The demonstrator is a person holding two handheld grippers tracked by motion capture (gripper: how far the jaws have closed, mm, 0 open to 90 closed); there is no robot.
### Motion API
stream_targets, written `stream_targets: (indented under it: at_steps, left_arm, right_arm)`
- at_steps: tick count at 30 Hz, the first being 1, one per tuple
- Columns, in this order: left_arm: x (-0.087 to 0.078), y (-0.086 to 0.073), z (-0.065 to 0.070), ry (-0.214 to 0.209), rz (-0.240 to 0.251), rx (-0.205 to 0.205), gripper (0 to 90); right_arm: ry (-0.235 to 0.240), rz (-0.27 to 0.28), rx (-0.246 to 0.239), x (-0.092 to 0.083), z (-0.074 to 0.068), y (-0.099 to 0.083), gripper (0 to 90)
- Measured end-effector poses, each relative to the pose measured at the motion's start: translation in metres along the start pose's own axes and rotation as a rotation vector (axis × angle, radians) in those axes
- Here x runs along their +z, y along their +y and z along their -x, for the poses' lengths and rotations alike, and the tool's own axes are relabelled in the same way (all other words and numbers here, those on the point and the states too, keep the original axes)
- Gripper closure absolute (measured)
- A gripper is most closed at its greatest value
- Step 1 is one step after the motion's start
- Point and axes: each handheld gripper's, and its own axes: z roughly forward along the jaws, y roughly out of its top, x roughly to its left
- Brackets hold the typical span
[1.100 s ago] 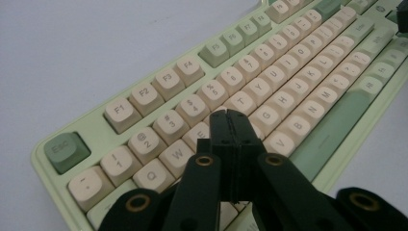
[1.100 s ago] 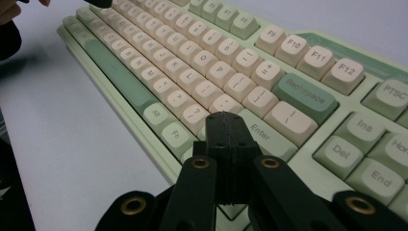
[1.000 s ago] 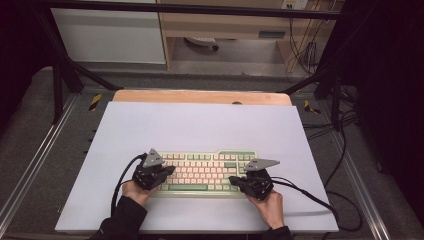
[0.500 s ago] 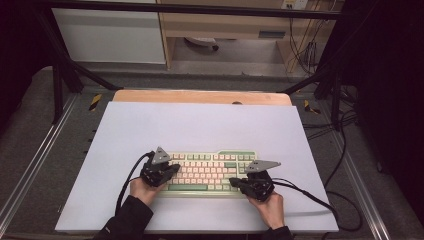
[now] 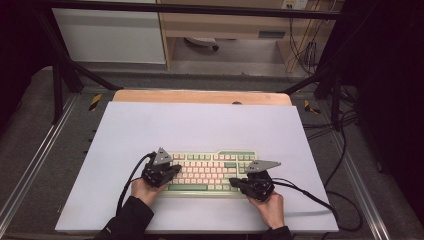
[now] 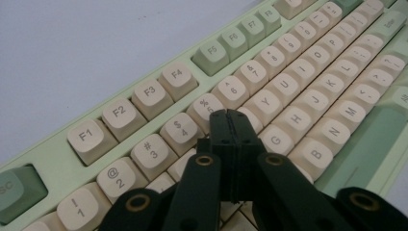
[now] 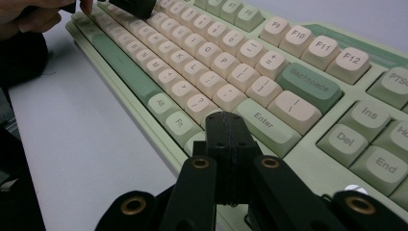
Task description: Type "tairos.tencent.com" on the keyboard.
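The left gripper [image 6: 229,117], jaws pressed together, hovers over the R and T keys of the green keyboard [image 5: 212,172] lying near the white table's [image 5: 200,125] front edge; typing looks under way, next a precise downward tap. The right gripper [image 7: 226,119], likewise closed, sits low beside Enter
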Motion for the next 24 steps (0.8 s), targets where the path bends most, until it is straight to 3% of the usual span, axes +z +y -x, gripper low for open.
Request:
stream_targets:
  at_steps: [12, 24]
  left_arm:
    - [-0.015, -0.003, 0.000, -0.013, 0.029, 0.008, 90.0]
    - [-0.033, -0.015, -0.006, -0.015, 0.045, -0.004, 90.0]
  right_arm:
    - [0.003, 0.012, -0.004, -0.003, 0.000, 0.001, 90.0]
    - [0.007, 0.020, 0.008, -0.003, -0.001, 0.002, 90.0]
